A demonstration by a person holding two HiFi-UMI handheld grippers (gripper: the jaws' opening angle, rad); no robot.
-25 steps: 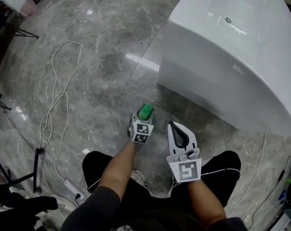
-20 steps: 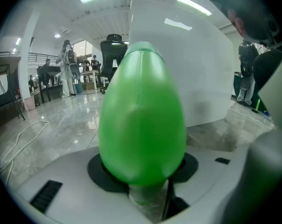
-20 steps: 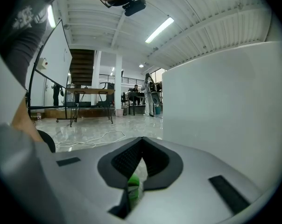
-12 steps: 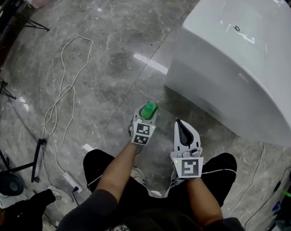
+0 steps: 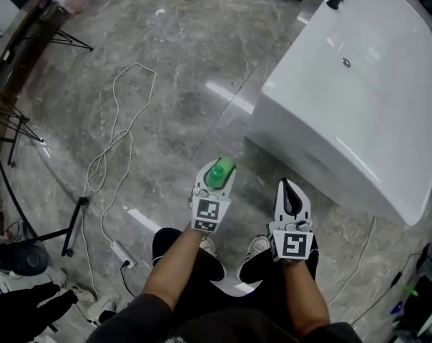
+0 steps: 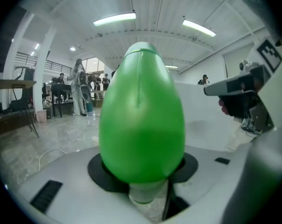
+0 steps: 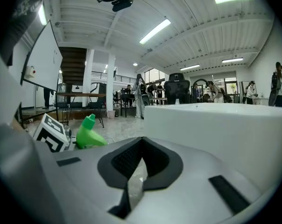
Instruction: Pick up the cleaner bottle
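The cleaner bottle [image 5: 220,171] has a bright green cap and sits between the jaws of my left gripper [image 5: 217,176], lifted well off the floor. In the left gripper view the green cap [image 6: 142,115] fills the middle, with the left gripper [image 6: 145,174] shut round the pale neck below it. My right gripper [image 5: 288,189] is beside it to the right, its jaws together and holding nothing. The right gripper view shows the right gripper [image 7: 137,174] with its pads meeting, and the bottle [image 7: 88,135] off to its left.
A large white bathtub [image 5: 359,113] stands close ahead on the right. A white cable [image 5: 109,156] loops over the grey marble floor to a power strip [image 5: 121,252] on the left. A black stand [image 5: 73,227] and desks are at the far left. People stand in the background [image 6: 78,85].
Both grippers have risen, the left one carrying the bottle up off the floor. The floor and the person's legs now look farther below.
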